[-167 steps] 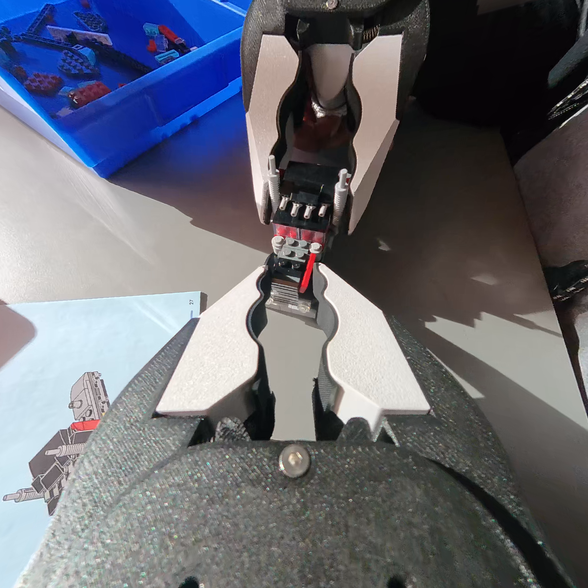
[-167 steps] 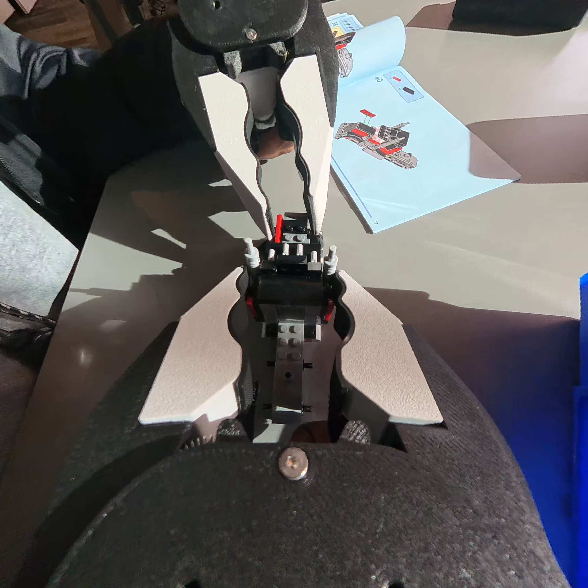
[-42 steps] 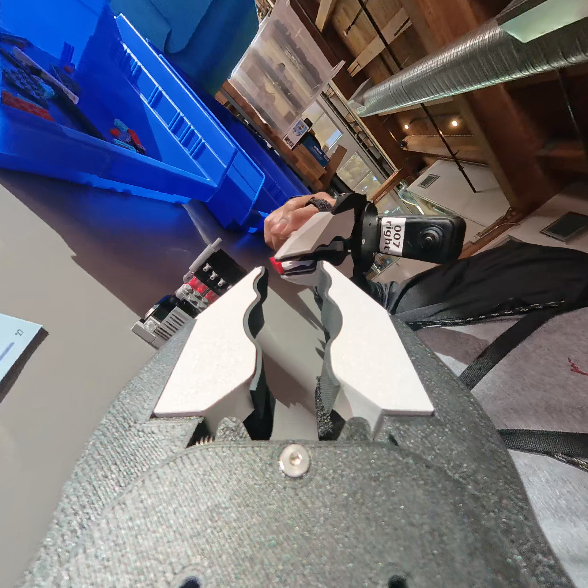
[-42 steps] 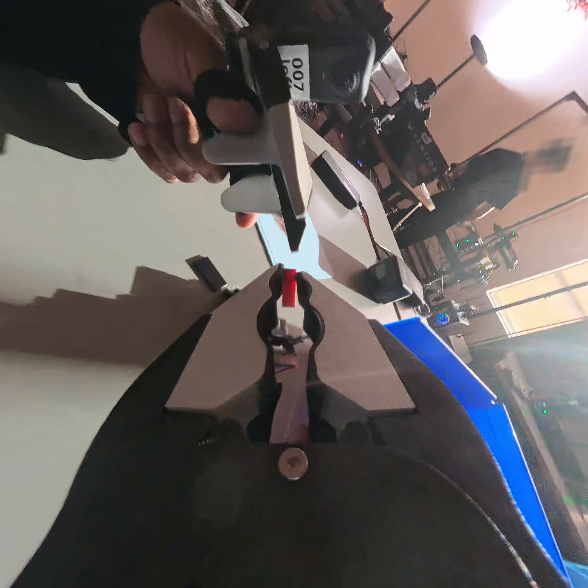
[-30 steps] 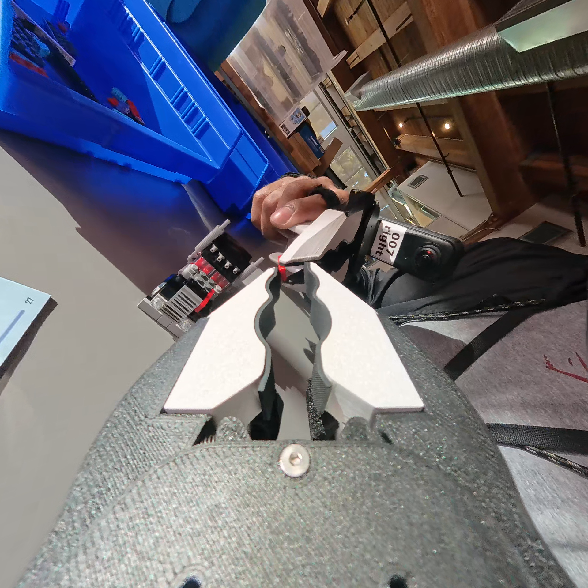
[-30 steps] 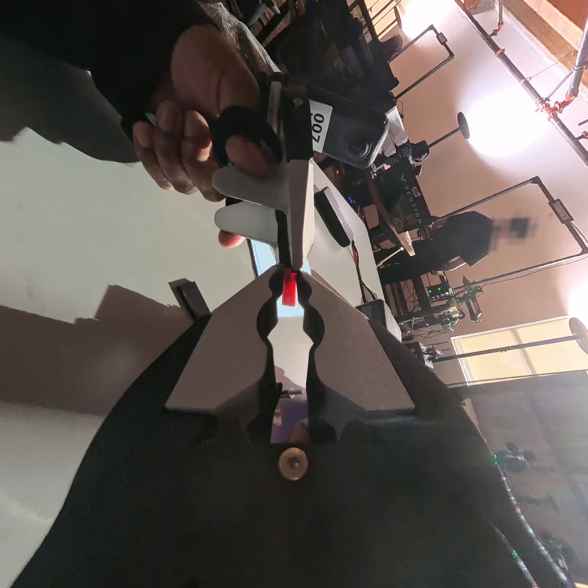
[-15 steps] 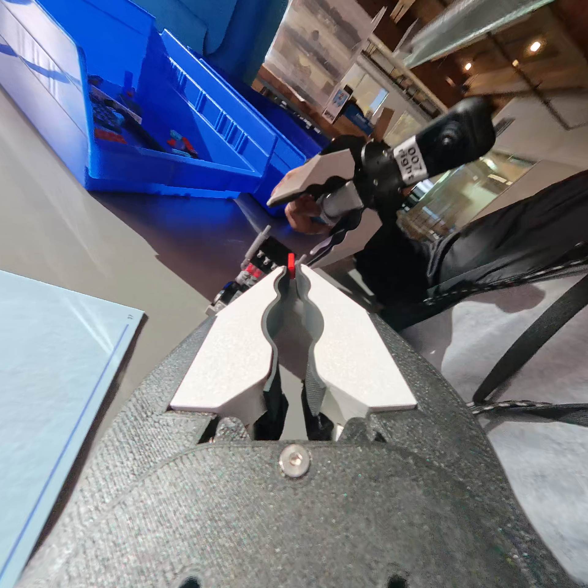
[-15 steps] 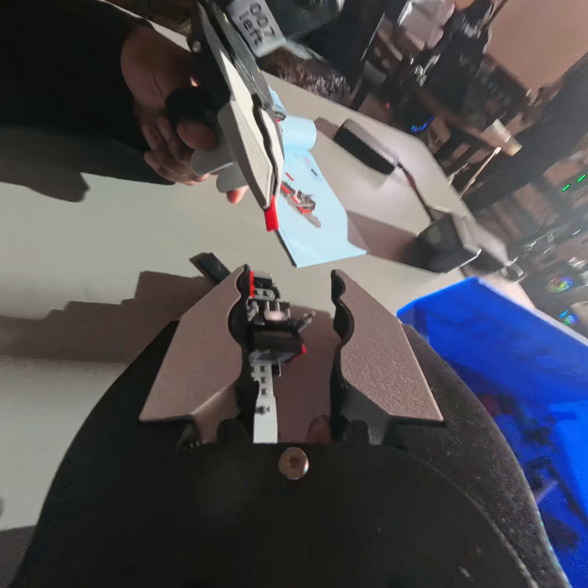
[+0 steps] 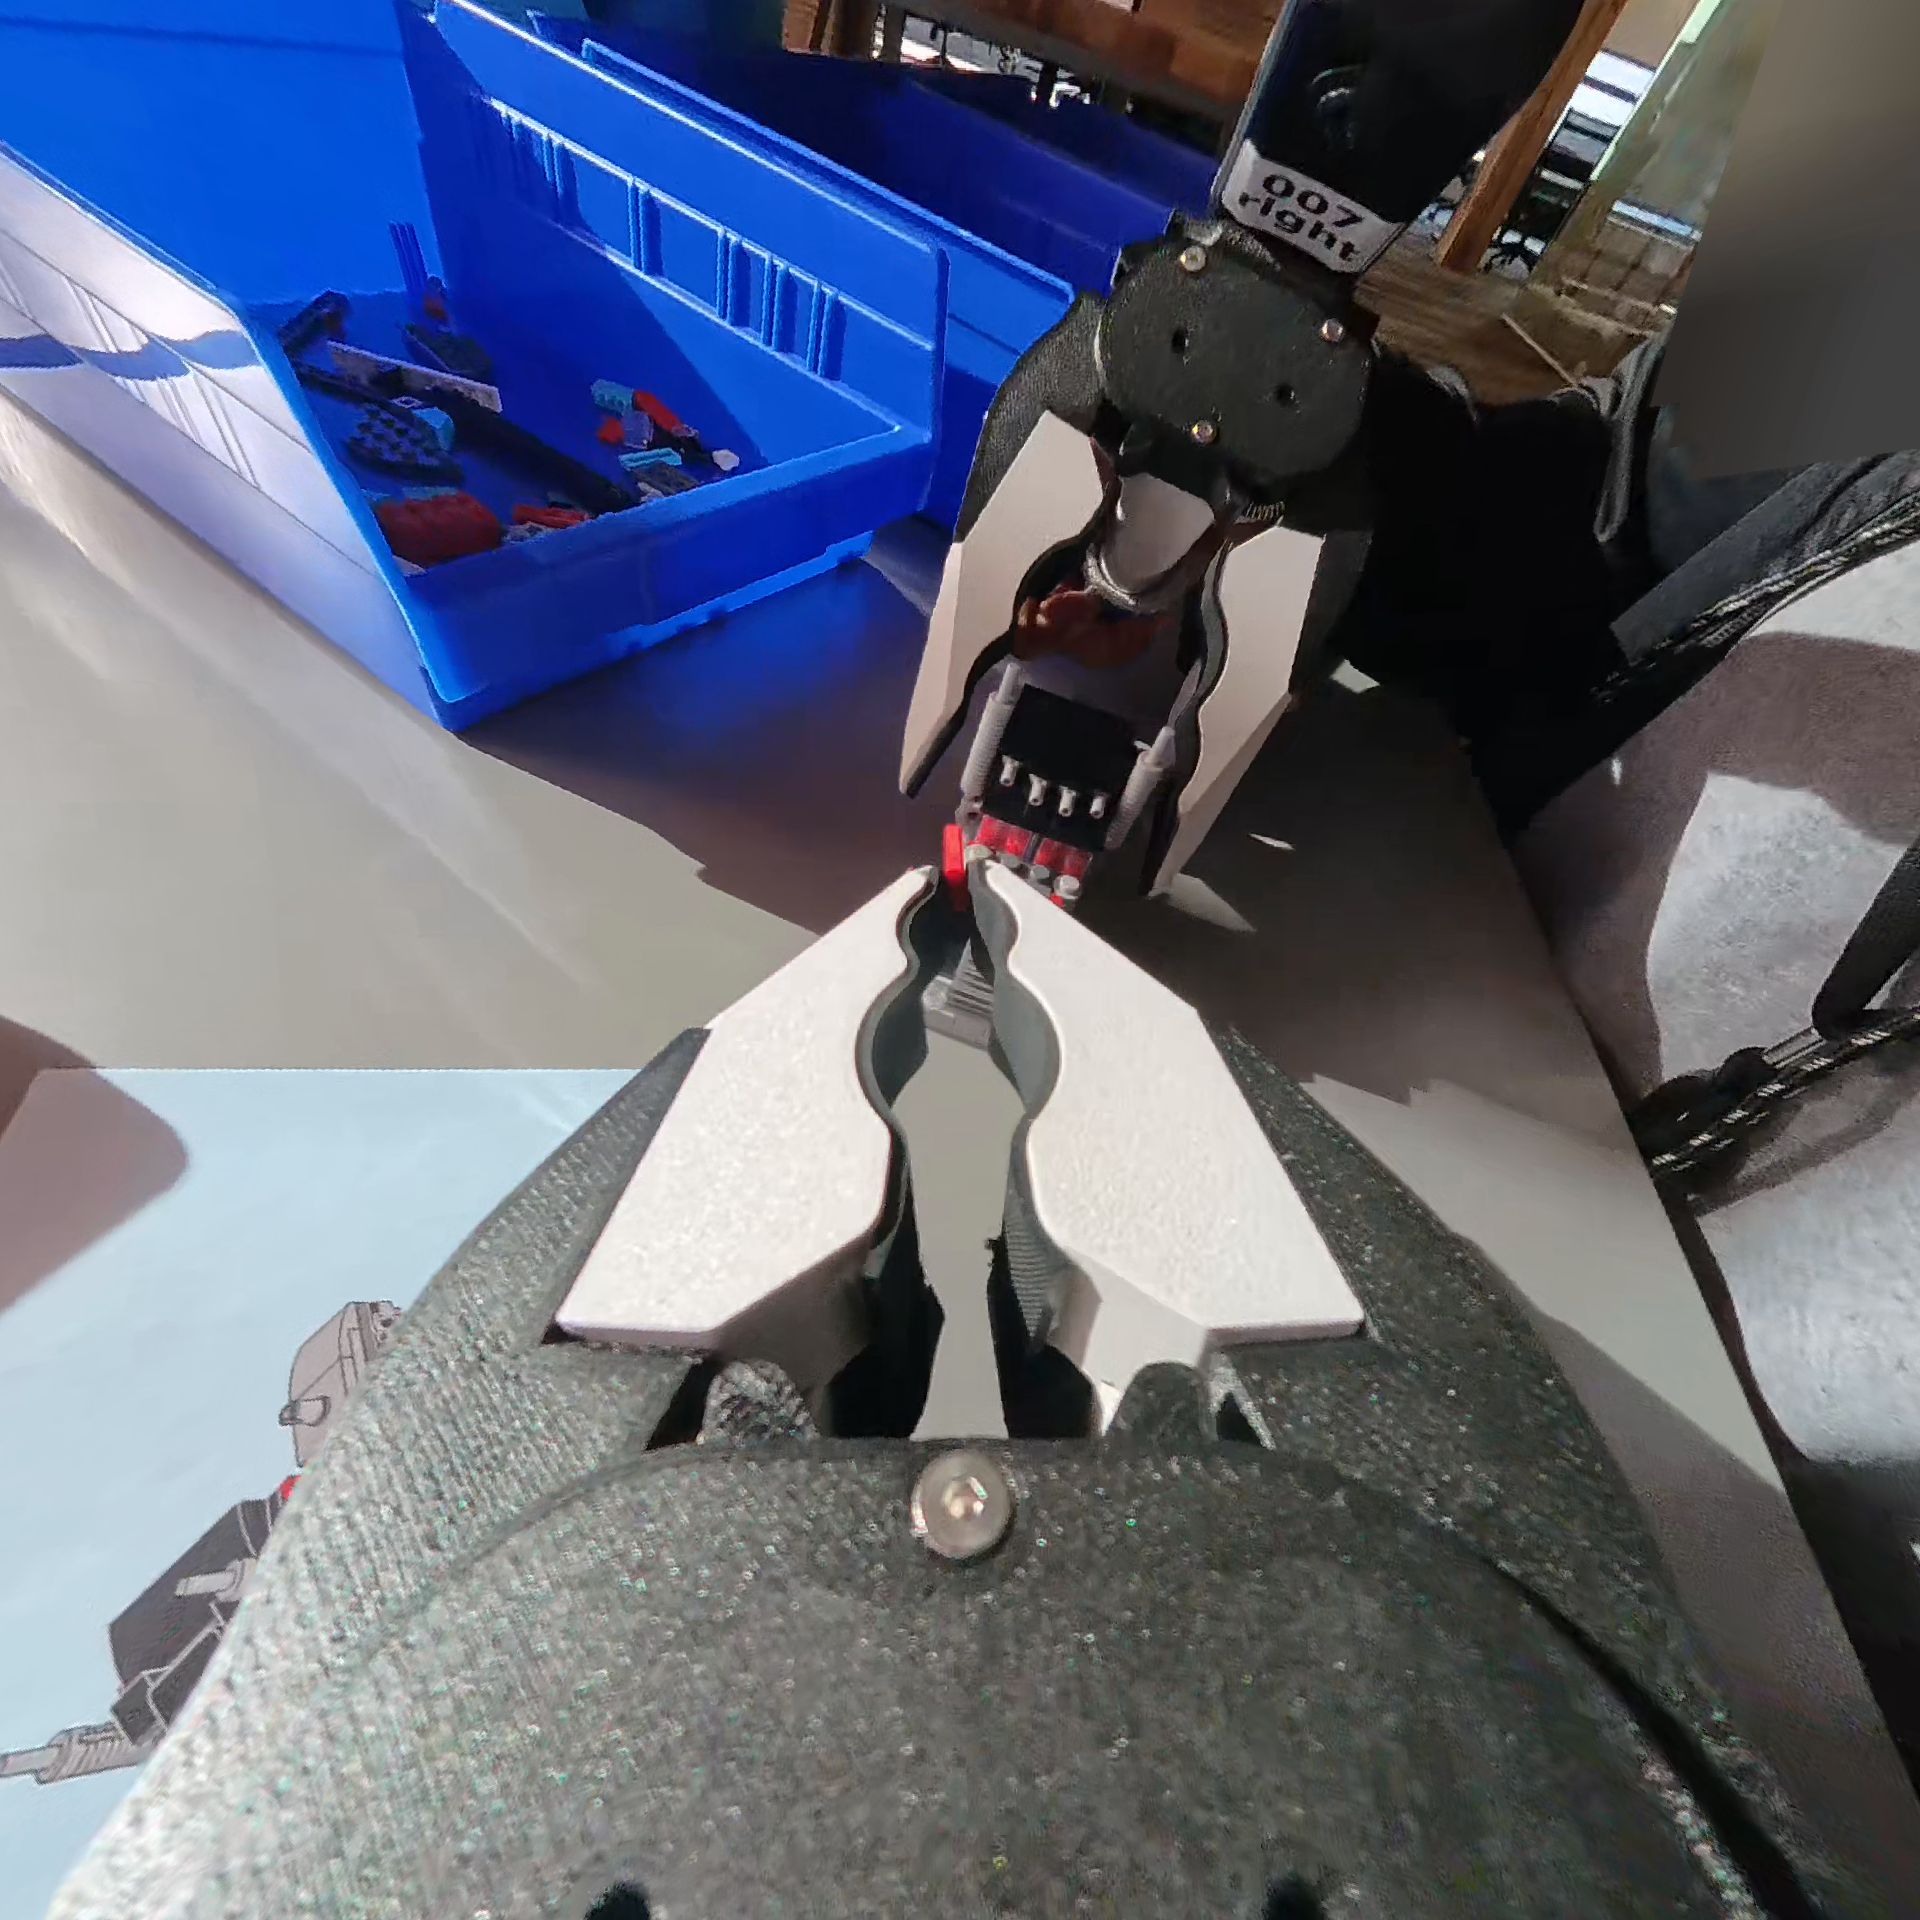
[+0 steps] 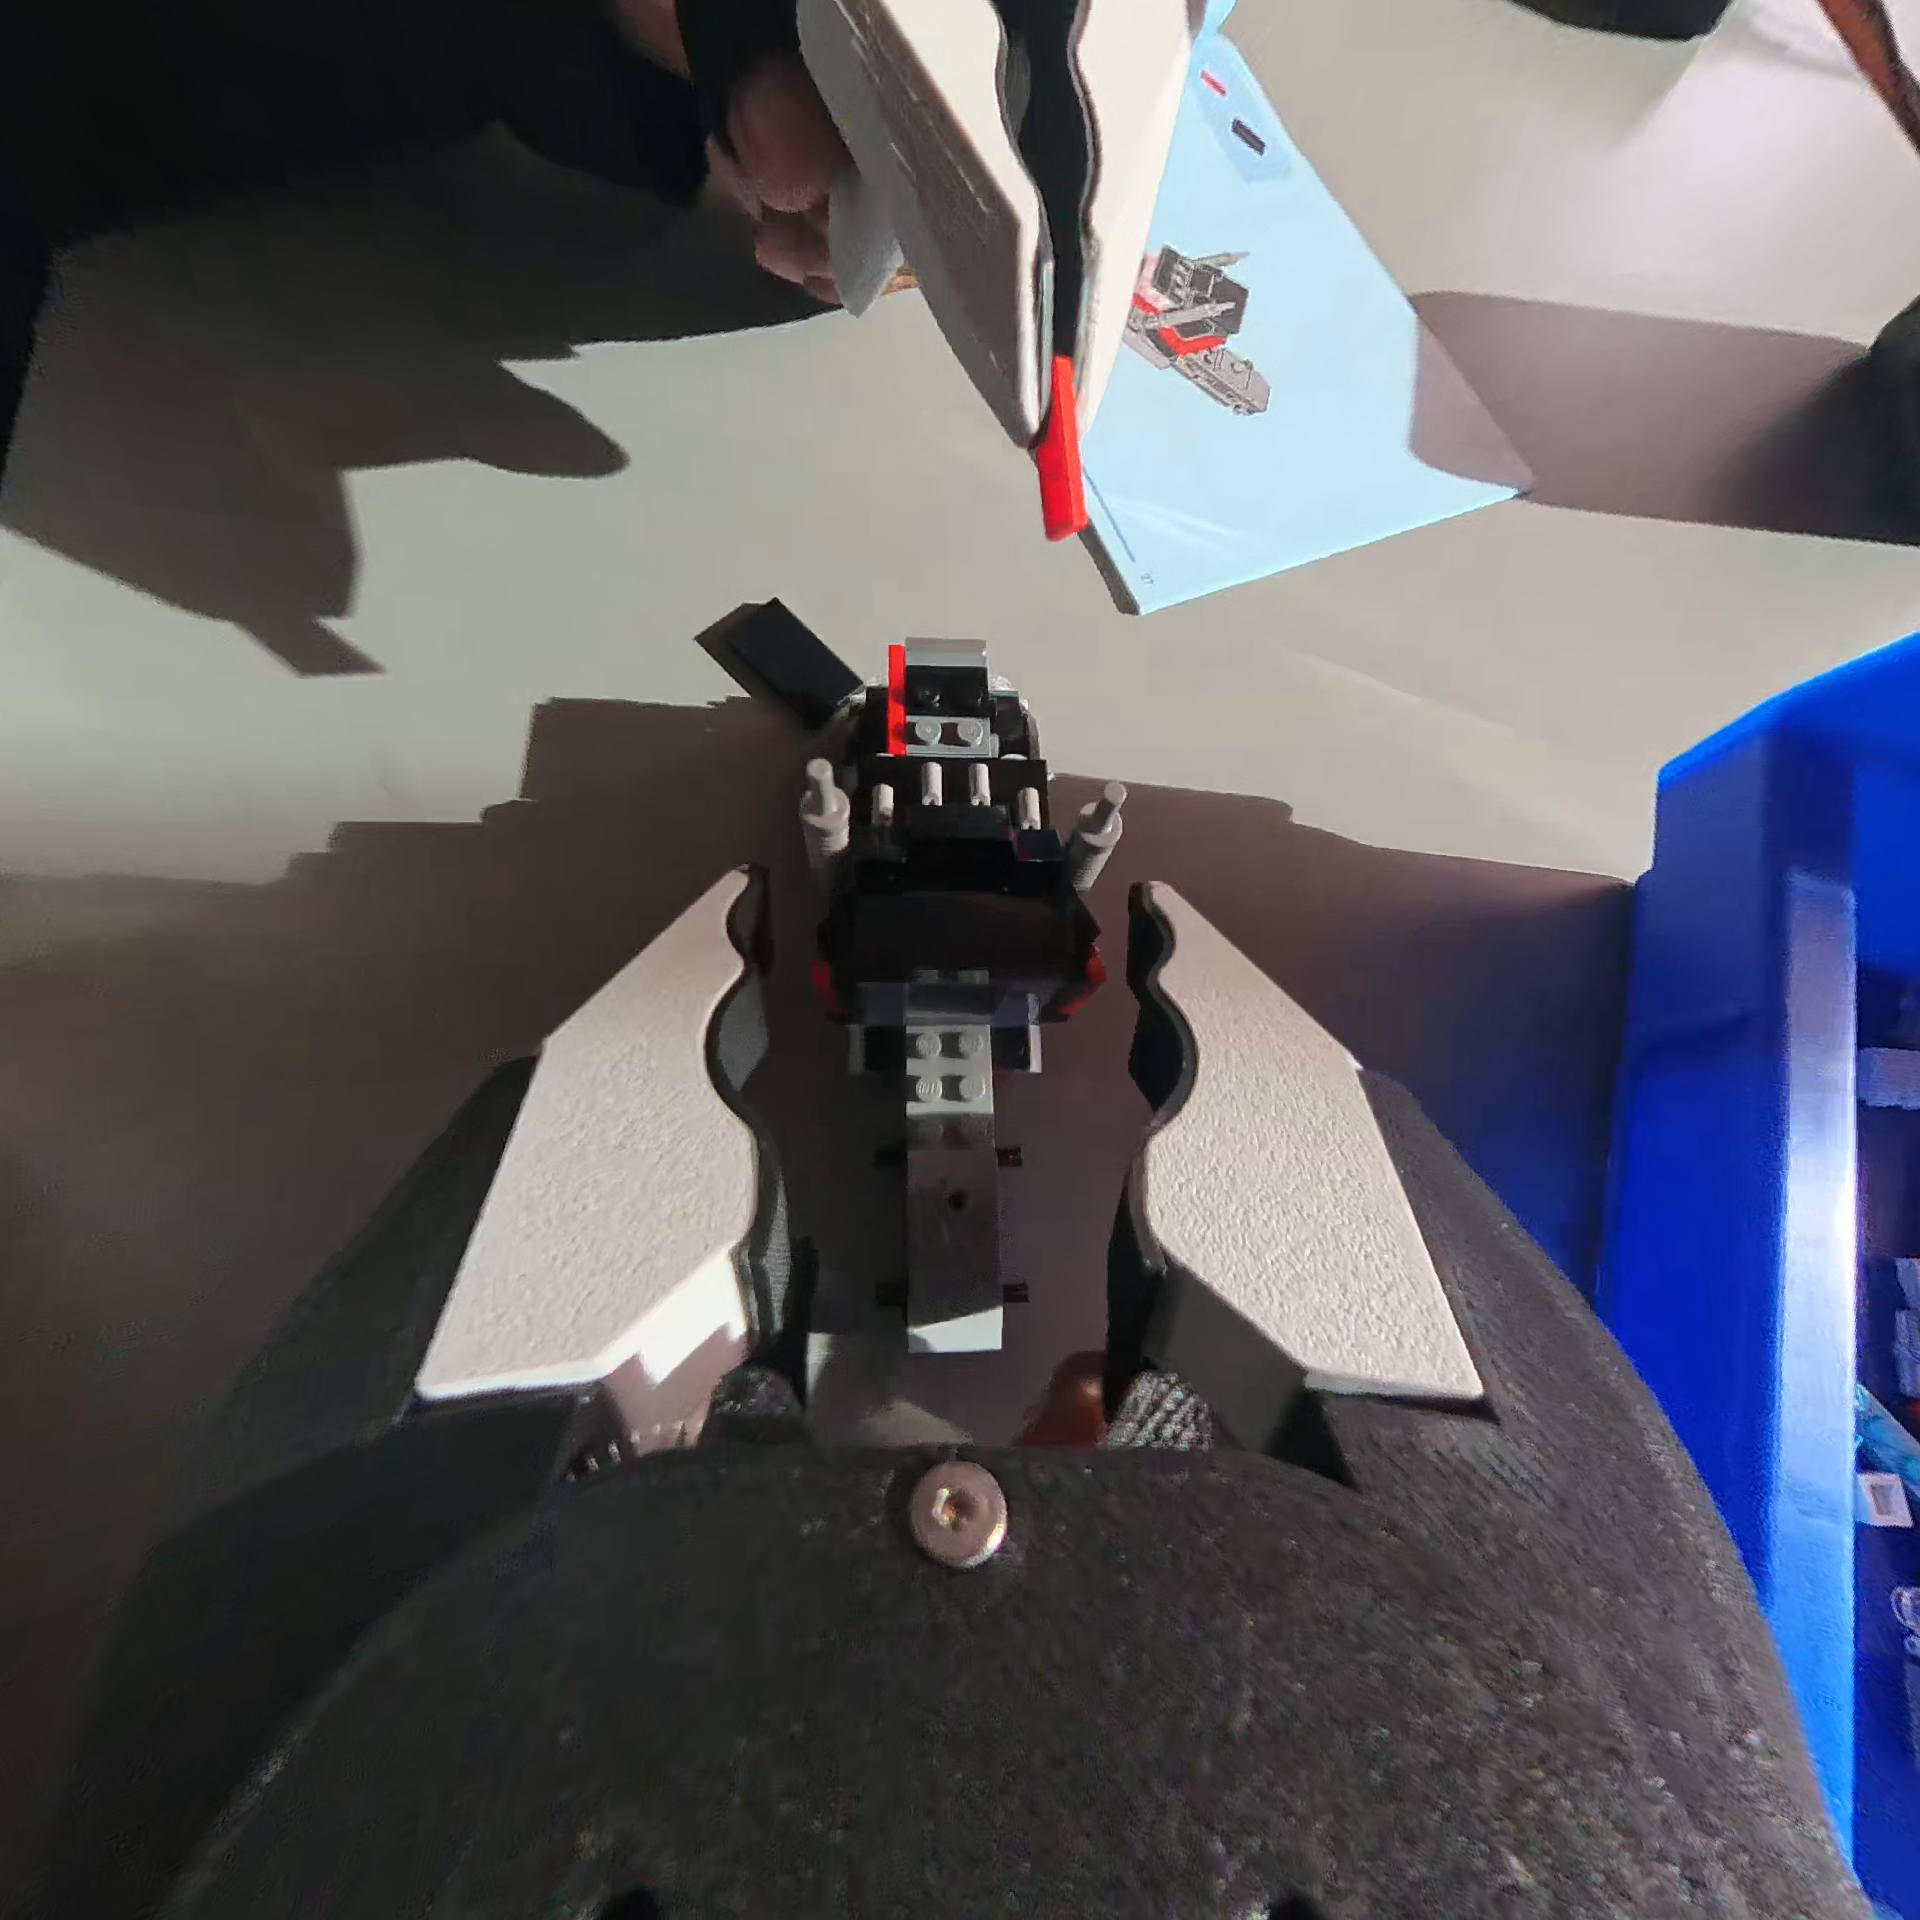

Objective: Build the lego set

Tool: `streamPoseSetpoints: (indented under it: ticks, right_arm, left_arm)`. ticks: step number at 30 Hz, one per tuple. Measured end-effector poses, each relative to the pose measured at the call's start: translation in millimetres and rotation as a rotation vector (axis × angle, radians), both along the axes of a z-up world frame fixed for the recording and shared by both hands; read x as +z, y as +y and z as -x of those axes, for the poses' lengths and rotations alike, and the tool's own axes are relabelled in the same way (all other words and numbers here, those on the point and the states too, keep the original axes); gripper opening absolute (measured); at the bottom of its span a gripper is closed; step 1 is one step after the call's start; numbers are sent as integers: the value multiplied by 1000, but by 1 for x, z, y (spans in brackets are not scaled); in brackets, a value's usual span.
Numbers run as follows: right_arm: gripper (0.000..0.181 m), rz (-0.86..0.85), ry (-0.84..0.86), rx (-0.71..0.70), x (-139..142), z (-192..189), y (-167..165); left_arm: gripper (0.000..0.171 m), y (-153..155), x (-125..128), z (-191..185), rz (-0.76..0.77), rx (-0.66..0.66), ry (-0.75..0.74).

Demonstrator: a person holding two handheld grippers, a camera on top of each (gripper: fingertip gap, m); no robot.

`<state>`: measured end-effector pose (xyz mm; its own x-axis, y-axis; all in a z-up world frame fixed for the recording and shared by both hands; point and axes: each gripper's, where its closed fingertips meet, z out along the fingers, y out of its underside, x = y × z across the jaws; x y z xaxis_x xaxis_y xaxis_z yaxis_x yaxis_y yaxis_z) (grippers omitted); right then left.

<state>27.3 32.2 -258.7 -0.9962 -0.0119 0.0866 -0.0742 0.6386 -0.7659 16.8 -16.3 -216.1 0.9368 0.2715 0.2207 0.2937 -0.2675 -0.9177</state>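
1. Booklet [image 9: 156, 1195] lies at the left on the bench [image 9: 312, 831]; parts bin [image 9: 623, 436] behind.
2. Left gripper [image 9: 961, 883]: jaws narrow, pinching the red strip [image 10: 1060, 457], taken over from the right a second ago and now swung down near the model's front.
3. Right gripper [image 10: 940, 894]: jaws now wide, straddling the model [image 10: 951, 935] on the bench, apparently not touching. Likely next: seat the strip.

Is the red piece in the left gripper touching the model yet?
Apart. The right wrist view shows bare table between the red piece, pinched in the left gripper, and the model lying between the open right gripper's fingers.
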Motion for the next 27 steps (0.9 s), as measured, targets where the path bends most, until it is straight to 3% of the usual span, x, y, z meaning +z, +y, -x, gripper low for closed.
streamPoseSetpoints:
  ticks: [6,12,27]
  right_arm:
    - [57,-7,-1,26,-6,-1,-3]
    - [55,35,-33,35,-5,-1,-4]
    - [55,229,88,153,23,-19,-4]
  left_arm:
    - [4,6,-5,0,18,-47,-8]
    - [4,9,-8,-6,33,-91,-7]
    - [4,19,2,-27,-16,-204,50]
